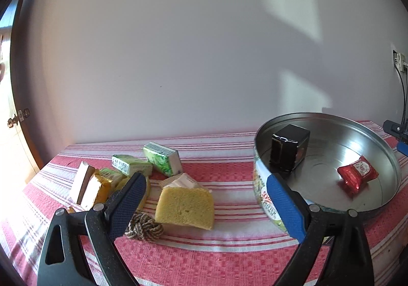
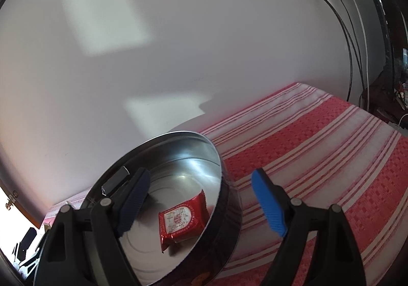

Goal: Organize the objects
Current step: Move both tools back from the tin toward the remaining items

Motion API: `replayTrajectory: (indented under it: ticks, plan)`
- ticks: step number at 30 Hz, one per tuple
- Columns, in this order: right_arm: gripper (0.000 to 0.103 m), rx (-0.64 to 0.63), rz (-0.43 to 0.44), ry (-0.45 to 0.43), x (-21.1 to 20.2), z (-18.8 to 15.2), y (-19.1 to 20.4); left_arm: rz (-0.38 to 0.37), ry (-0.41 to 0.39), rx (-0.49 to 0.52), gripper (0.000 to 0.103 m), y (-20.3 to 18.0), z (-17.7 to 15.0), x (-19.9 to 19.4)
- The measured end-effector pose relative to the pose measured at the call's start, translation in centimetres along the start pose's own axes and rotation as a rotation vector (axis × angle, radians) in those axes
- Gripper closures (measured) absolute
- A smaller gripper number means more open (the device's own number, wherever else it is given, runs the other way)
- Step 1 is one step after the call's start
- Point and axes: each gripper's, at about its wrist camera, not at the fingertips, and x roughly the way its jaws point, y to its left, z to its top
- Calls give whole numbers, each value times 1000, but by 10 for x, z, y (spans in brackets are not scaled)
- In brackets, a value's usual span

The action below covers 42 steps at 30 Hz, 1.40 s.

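Risk at this moment sat mostly with the tin [image 1: 329,158], my landmark: round metal, shallow wall, resting on the striped red cloth [image 1: 204,255] of what I took for a table. Inside it were a black box [image 1: 289,149] toward the tin's far-left wall and a red sachet [image 1: 357,175] on the tin floor toward its right side. Loose items were piled left of the tin, well apart from it: a yellow sponge [image 1: 186,207] nearest, a knotted cord [image 1: 145,226] touching or just beside the sponge, two green packets [image 1: 163,159] behind, a gold packet [image 1: 98,190] and a white-and-brown box [image 1: 81,181] farthest left. Left claw [image 1: 204,196] was spread wide and empty, one pad over the pile, the other overlapping the tin's near-left wall in view; contact could not be confirmed. Right claw [image 2: 204,205] was also wide and empty, above the tin's right rim, one finger over the interior, the other outside it. Likely failures, as I judged them: left claw's blue pad clipping the tin wall and skidding it on the cloth; closing on the sponge and catching the cord too; the soft sponge squashing and slipping out. Right claw dropping could strike the rim and tip the light tin. Cloth weave could snag a low finger.
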Motion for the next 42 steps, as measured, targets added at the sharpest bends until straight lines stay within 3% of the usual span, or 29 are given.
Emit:
replayTrajectory:
  ticks: [8,13,18,27,34,42]
  plan:
    - [19,-89,-41,-98,-23,-15,32,22,49,-45,6,40,-12,6]
    - [19,-120,-8,-100,-29,-29,60,32,69,-64,6,64,-17,8]
    - [19,-235,33,-83,-33,-52,104,64,76,-78,6,91,-20,9]
    - [19,-318,171,43,-17,-97,186,118,91,-108,6,137,-28,13]
    - [17,-412,183,146,12,-126,239,151,117,-157,6,180,-33,17]
    - [14,-373,138,346,62,-150,274,140,198,-232,6,219,-42,24]
